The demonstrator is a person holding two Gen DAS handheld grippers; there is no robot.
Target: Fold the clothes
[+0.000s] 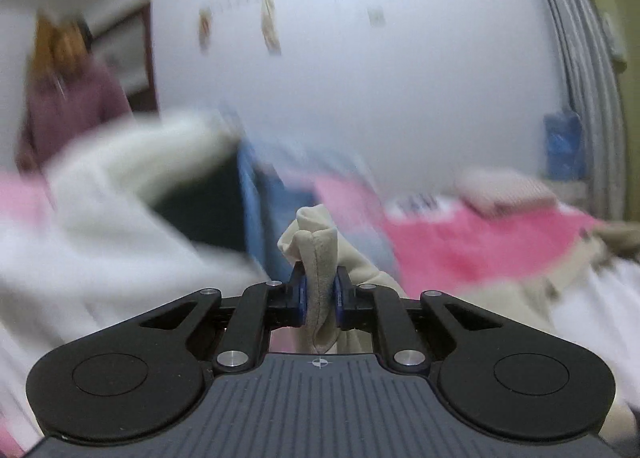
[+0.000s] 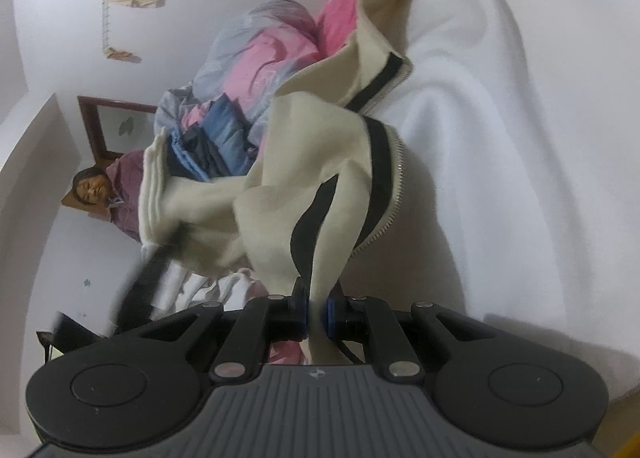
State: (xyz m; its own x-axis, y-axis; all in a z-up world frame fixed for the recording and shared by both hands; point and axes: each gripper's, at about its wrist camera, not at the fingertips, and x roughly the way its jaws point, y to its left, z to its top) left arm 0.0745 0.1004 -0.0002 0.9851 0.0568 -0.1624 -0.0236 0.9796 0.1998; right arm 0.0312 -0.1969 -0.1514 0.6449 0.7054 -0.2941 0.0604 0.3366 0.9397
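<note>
A cream jacket (image 2: pixel 304 162) with black trim and a zipper (image 2: pixel 394 194) hangs bunched between both grippers. My left gripper (image 1: pixel 319 296) is shut on a folded cream edge of the jacket (image 1: pixel 318 254), which sticks up between the blue pads (image 1: pixel 302 294). In the right wrist view, which is rolled sideways, my right gripper (image 2: pixel 318 312) is shut on another cream part of the jacket, and the cloth rises from it in twisted folds. The left wrist view is heavily blurred.
A white fleece blanket (image 2: pixel 500 138) covers the surface at right. A pile of pink and blue clothes (image 2: pixel 256 78) lies beyond the jacket. A pink sheet (image 1: pixel 480 234) spreads at right. A person in a purple top (image 2: pixel 120 194) sits by the white wall.
</note>
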